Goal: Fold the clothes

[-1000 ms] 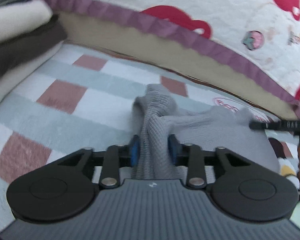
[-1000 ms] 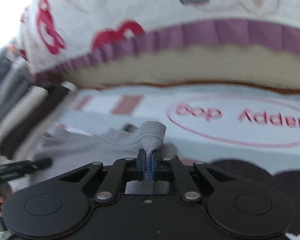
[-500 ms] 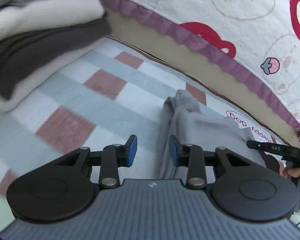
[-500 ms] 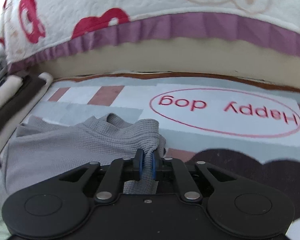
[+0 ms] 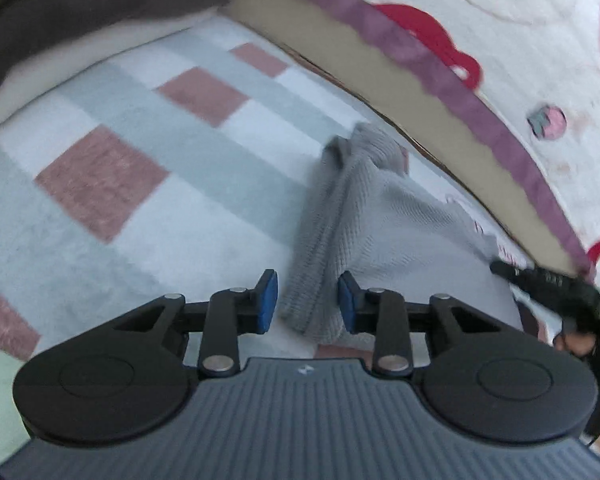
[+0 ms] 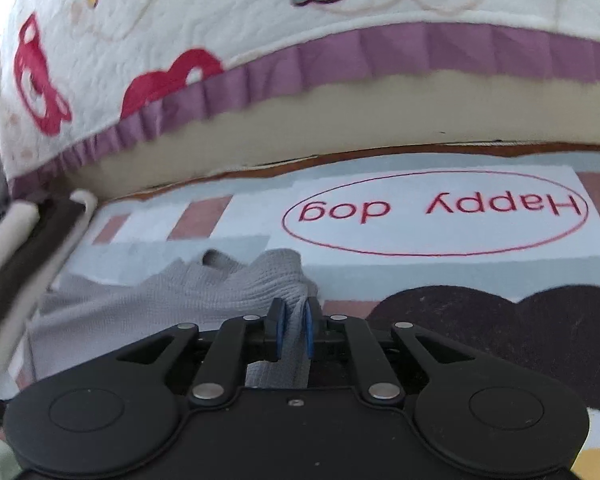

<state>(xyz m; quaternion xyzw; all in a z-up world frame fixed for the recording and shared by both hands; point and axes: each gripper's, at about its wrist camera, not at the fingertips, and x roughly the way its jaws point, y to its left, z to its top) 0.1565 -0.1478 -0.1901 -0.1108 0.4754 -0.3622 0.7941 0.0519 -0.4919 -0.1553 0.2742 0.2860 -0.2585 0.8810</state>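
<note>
Left wrist: left gripper (image 5: 307,304) has let go, jaws apart around the grey knit garment (image 5: 364,216), which now lies on the checked mat (image 5: 148,184). Right wrist: right gripper (image 6: 293,330), tightly clamped earlier, sits narrow with a fold (image 6: 296,312) still between its pads, so this fold looks placed.

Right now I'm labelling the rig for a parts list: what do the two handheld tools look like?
Both look alike. The left tool has black linkage arms with silver pivot pins, round black discs either side, blue finger pads and a ribbed dark grey body bearing a small pale mark. The right tool has the same black arms and blue pads, on a smooth black body.
</note>
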